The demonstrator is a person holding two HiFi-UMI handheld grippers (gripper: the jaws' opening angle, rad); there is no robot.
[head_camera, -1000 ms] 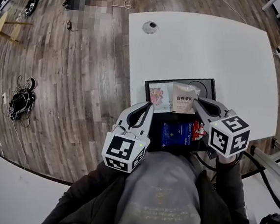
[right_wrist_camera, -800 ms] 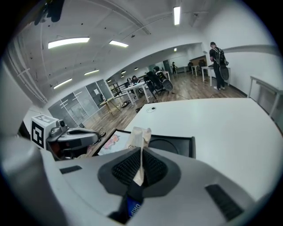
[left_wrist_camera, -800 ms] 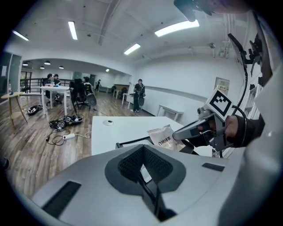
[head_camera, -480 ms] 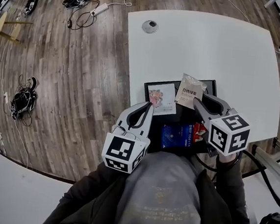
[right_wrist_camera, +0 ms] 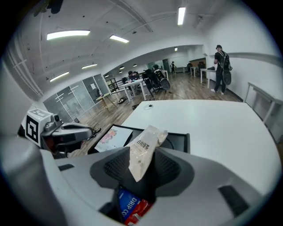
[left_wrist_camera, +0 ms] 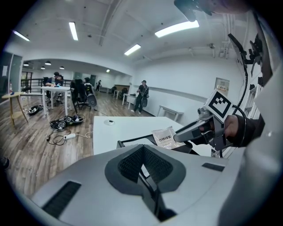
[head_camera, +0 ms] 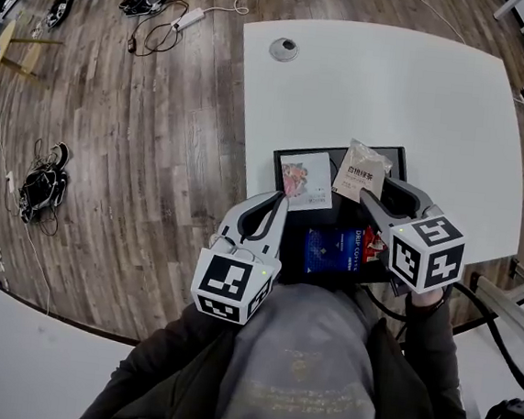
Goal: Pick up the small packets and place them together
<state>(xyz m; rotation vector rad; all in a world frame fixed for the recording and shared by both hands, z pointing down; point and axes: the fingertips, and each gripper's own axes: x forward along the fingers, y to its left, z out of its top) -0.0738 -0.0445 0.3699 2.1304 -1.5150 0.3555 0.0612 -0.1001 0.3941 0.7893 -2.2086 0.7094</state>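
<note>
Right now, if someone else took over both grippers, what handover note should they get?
Left gripper: shut, empty, hovering at the left edge of the black tray.
Right gripper: jaws have just been opening. They now stand apart, with the near end of the tan tea packet between them, not pinched.
Things: the white floral packet lies beside the tea packet at the tray's far end, with a gap between them. The blue drip coffee packet lies nearer the person.
Done: all three packets are on the tray.
Left: back the right gripper off, then probably bring the coffee packet up to the other two.
</note>
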